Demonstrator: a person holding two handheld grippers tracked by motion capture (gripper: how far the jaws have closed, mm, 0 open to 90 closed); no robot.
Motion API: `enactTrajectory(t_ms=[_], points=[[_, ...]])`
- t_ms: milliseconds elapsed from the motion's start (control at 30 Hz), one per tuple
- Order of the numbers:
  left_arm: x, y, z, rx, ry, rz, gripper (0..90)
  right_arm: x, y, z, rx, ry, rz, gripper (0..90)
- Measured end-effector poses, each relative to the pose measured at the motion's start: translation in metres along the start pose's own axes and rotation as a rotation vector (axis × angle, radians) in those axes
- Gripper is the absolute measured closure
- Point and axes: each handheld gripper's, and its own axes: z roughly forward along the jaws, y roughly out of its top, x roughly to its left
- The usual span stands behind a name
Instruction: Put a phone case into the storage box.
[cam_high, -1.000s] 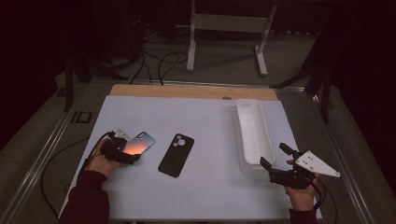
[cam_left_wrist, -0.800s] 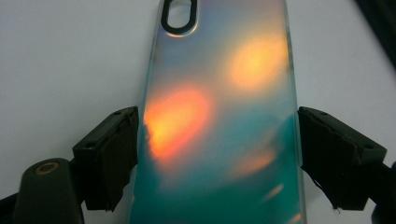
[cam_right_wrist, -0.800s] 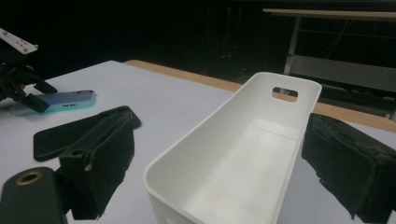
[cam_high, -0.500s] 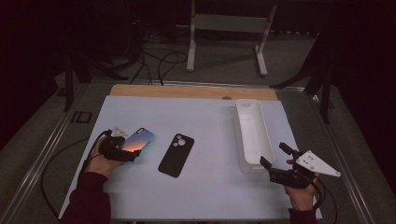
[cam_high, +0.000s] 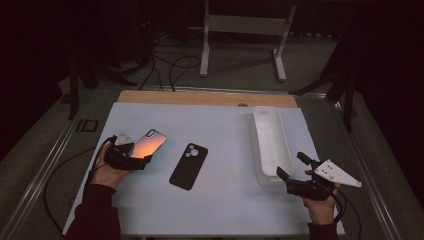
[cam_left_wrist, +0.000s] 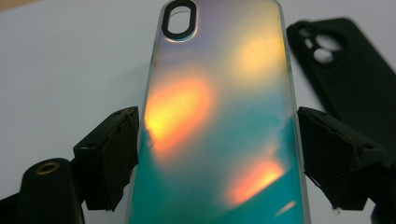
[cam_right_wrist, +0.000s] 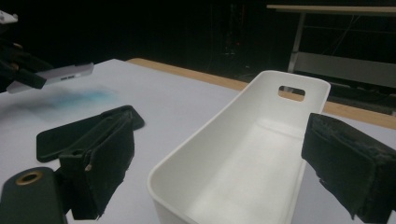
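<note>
iridescent case (cam_high: 148, 144) now raised in left tongs (cam_high: 136, 161)

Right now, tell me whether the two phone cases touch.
Apart. The high view shows bare table between the iridescent case and the black case.

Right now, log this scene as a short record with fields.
surface: white table
left gripper: around the shiny phone case, lifted off the table; grip not confirmed
right gripper: open, empty, facing the white bin
black phone case: flat on the table, camera holes up
white bin contents: nothing
</note>
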Motion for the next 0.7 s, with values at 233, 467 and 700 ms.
enactTrajectory(t_ms=[233, 467, 700], points=[[-0.01, 0.01, -0.004, -0.037, -0.002, 0.018, 16.8, 0.001, 0.001, 0.003, 0.006, 0.014, 0.009, 9.0], [-0.023, 0.026, -0.006, -0.081, -0.012, 0.044, 16.8, 0.0, 0.006, 0.009, 0.018, 0.026, 0.007, 9.0], [-0.04, 0.039, -0.005, -0.122, -0.046, 0.06, 16.8, -0.001, 0.01, 0.014, 0.032, 0.04, -0.002, 8.9]])
